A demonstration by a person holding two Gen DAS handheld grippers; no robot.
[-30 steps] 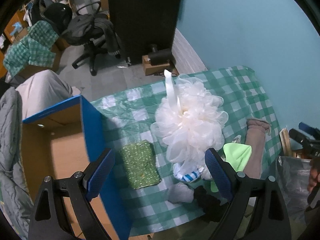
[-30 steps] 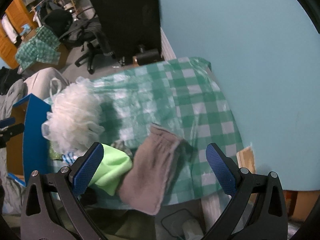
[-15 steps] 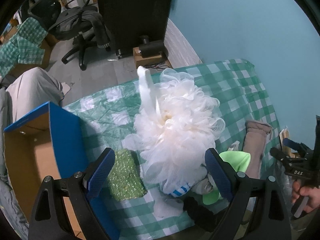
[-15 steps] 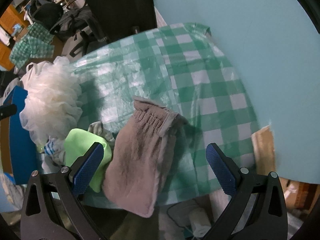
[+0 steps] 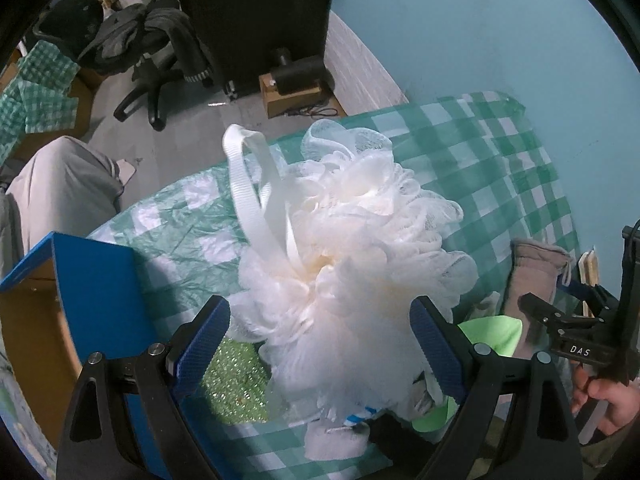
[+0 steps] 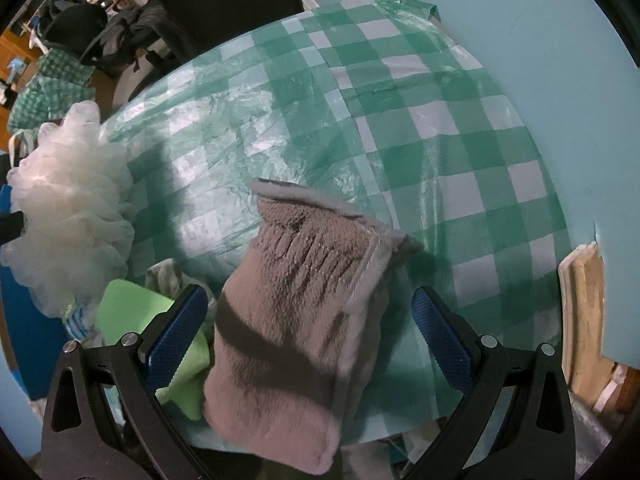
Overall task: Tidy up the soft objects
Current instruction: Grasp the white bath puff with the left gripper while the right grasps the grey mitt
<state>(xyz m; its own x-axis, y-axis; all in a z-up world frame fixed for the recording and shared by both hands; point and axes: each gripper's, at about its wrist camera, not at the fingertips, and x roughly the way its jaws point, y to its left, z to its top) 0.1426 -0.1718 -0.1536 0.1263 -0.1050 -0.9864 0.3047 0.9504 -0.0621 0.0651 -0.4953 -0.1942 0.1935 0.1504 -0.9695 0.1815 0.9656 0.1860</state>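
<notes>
Left gripper fingers spread wide, nothing clamped; the white mesh bath pouf sits between them, filling the gap, contact with the blue pads can't be told. Pouf has a white ribbon loop sticking up on its far-left side. It rests on the bench, covered in a green-and-white checked plastic cloth. Just under the pouf's near edge: a glittery green sponge at near left, a blue-striped white piece and a small white fabric piece at the bench's near edge. Open blue cardboard box stands at the left, touching the bench edge. Lime green cloth lies right of the pouf, taupe terry mitt further right.

Right gripper fingers also wide apart, empty, with the taupe mitt between them; the mitt lies on the near edge of the bench, its near end hanging over. Lime cloth just left of the mitt, pouf at far left. In the left wrist view the right gripper shows at the right edge, held by a hand.
</notes>
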